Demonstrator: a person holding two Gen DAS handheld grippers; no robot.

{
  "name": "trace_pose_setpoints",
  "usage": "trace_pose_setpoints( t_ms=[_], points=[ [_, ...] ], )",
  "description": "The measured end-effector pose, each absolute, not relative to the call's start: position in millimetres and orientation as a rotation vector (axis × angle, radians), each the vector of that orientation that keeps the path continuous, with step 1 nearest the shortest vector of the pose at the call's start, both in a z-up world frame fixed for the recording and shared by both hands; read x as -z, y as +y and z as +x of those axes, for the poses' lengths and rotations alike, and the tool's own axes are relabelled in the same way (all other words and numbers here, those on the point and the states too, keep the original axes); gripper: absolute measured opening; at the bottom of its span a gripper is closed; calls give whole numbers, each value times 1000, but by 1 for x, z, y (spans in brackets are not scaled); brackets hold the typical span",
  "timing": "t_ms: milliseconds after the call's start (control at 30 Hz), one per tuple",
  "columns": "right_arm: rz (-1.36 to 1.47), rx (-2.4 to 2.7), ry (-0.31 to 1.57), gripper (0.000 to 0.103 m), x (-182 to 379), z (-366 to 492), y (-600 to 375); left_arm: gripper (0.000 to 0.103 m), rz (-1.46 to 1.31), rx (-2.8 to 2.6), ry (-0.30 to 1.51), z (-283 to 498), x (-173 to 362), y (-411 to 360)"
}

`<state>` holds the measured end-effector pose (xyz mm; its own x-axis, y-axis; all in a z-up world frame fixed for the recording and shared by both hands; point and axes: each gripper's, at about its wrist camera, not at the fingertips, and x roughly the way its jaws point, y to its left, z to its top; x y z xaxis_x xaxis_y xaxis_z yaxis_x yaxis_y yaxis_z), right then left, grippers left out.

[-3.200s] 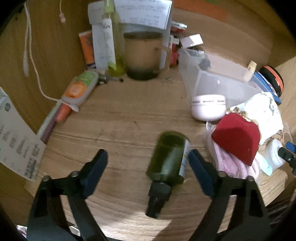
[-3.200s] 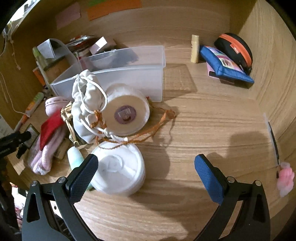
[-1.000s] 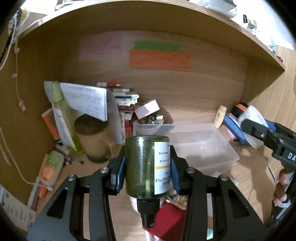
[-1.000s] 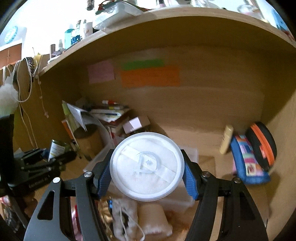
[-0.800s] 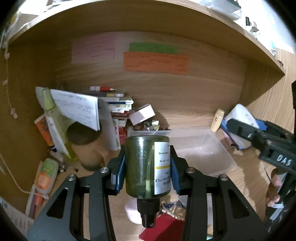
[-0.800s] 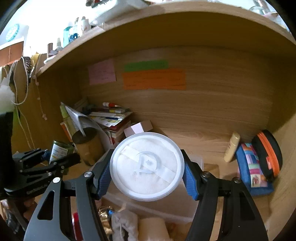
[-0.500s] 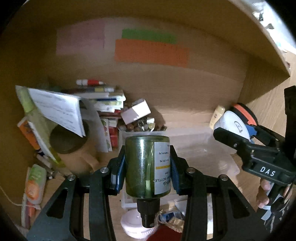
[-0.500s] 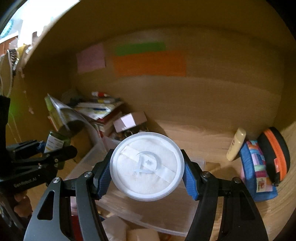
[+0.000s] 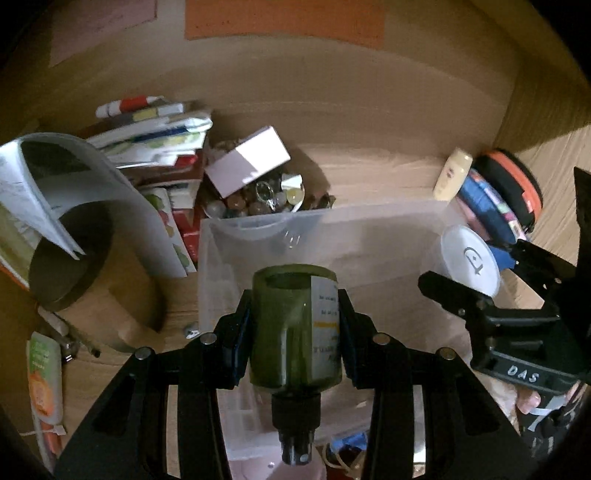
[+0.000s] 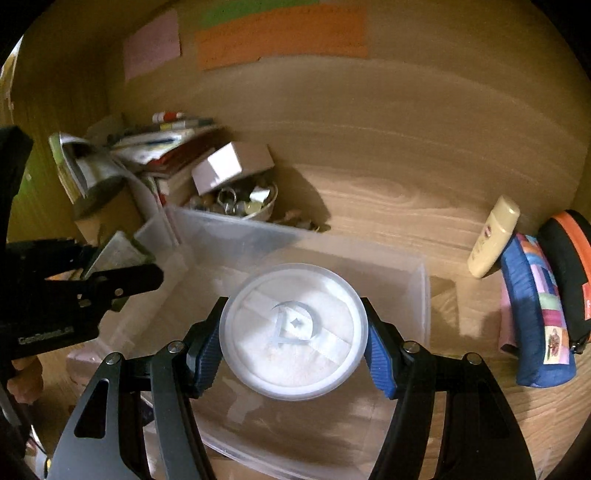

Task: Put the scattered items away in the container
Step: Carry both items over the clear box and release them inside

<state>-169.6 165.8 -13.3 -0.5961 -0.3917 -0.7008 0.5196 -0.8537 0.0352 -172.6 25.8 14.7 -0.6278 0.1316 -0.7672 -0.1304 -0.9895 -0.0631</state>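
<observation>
Right now both grippers hang over the clear plastic container (image 9: 388, 236), each with something clamped in it. In the left wrist view, the left gripper (image 9: 295, 332) has its jaws closed on a dark green glass bottle (image 9: 291, 332) with a white label; the bottle's black cap points toward the camera at the bottom centre of the frame, and its base faces the container's interior. At the right edge of that frame the right gripper (image 9: 476, 269) appears from the side, carrying its load over the container's right end.

In the right wrist view, the right gripper (image 10: 293, 332) has its jaws closed on a round white powder-puff case (image 10: 293, 328), blue pads pressed against its rim on both sides, its embossed lid facing the camera. The case sits at frame centre, with the container (image 10: 421, 295) spread out behind and below it on the wooden desk (image 10: 406, 192). The left gripper (image 10: 107, 269) shows at the left edge of this frame.

Behind the container, in the upper left, a bowl of small trinkets (image 10: 240, 203) sits beside a small white box (image 10: 225, 166) and a stack of books and papers (image 10: 159, 144). At the right edge, a cream tube (image 10: 493, 236) leans against a blue patchwork pouch (image 10: 539, 314), with a black and orange case (image 10: 569, 266) beyond it. Orange (image 10: 280, 33) and pink (image 10: 151, 42) sticky notes are on the back wall.
</observation>
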Motion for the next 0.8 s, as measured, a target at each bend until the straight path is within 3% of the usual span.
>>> trace_pose_setpoints(
  t_ms=[800],
  points=[
    [1134,2347,353,62,36,-178,159,41,-1379,-2674,177,-191,11,40]
  ],
)
